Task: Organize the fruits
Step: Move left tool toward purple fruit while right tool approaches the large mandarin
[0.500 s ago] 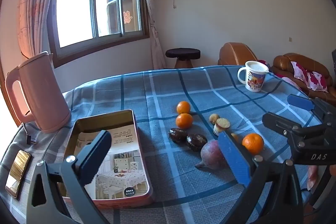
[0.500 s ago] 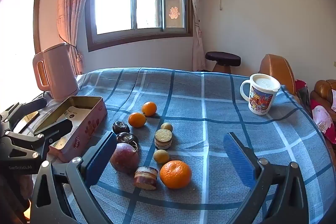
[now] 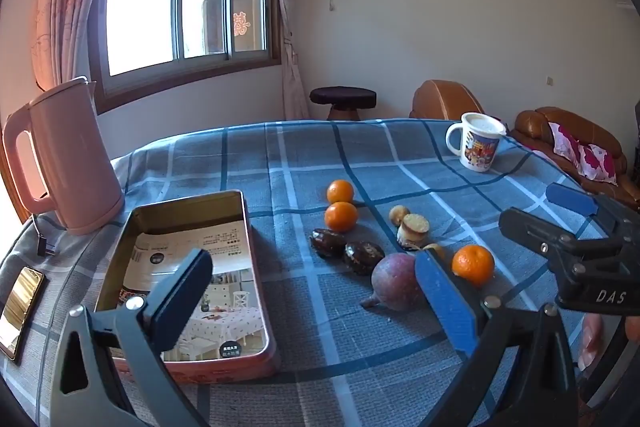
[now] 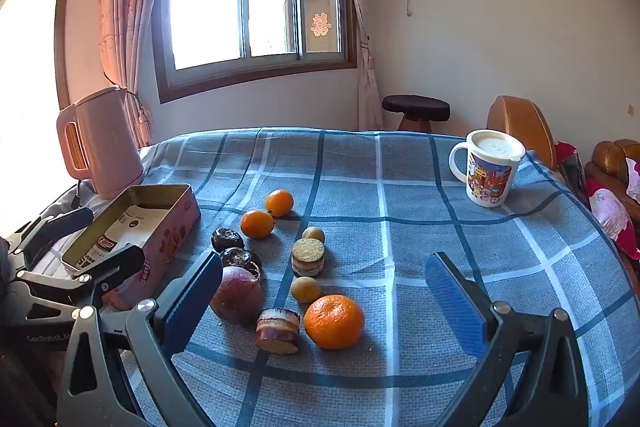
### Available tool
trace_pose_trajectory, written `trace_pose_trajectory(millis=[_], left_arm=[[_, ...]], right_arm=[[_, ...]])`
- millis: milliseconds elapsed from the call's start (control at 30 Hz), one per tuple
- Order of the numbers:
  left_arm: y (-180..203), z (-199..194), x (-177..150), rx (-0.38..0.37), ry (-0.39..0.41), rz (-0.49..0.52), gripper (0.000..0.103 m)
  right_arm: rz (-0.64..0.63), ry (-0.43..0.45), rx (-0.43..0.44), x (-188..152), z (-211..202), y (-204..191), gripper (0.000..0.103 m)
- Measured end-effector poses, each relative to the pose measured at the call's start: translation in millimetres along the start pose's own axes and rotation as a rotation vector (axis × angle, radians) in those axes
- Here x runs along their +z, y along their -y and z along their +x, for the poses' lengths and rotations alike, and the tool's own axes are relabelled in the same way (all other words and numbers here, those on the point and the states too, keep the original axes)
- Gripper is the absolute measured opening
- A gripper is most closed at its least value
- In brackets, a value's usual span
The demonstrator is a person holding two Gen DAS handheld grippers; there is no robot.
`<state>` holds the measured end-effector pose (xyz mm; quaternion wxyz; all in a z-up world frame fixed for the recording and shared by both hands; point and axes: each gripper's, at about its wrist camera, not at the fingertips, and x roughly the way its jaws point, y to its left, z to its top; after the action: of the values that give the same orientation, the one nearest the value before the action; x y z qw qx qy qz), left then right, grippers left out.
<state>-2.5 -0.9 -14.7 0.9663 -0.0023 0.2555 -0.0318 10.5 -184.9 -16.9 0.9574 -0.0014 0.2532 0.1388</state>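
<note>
Several fruits lie on the blue checked tablecloth: two oranges at the back, two dark fruits, a purple round fruit, a near orange, small yellow fruits and cut pieces. An open pink tin box with a paper sheet inside stands left of them. My left gripper is open and empty, above the box's right edge. My right gripper is open and empty, just short of the near orange. Each gripper shows in the other's view.
A pink kettle stands at the back left, with a phone at the left table edge. A white printed mug stands at the back right. A stool and brown sofas lie beyond the table.
Both views have shifted only slightly; the fruits, box and grippers stand as before, both grippers still open.
</note>
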Motion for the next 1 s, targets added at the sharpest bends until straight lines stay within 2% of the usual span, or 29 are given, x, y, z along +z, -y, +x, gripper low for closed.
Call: trace_pose_trajectory(millis=[100,233,367,467,567,767,1000], left_arm=[[0.9,-3.7,-4.0,-0.057,0.008,-0.02,0.103],[14.6,-6.6,-10.6,-0.137,0.013,-0.004,0.103],[28.3,-12.3,-14.5,-0.162,0.031,0.048,0.103],[31.1,-17.6,-16.9,-0.173,0.04,0.075,0.103],[26.1,-21.3,-18.5,-0.159,0.047,0.089,0.103],[6.9,-18.6,-17.5,-0.118,0.045,0.039,0.103],[5.5,-8.1,-14.7,-0.069,0.044,0.046,0.103]], right_arm=[[-0.007,0.006,-0.027,-1.7,-7.6,-1.3,0.102],[0.003,0.02,-0.106,-8.1,-22.6,4.1,0.102],[0.044,0.04,-0.177,-8.5,-38.6,16.4,0.102],[0.071,0.07,-0.195,-7.3,-46.5,20.2,0.102],[0.075,0.07,-0.18,-8.5,-41.5,14.9,0.102],[0.026,0.041,-0.158,-12.4,-19.6,-3.4,0.102],[0.044,0.035,-0.12,-16.4,-7.7,2.6,0.102]])
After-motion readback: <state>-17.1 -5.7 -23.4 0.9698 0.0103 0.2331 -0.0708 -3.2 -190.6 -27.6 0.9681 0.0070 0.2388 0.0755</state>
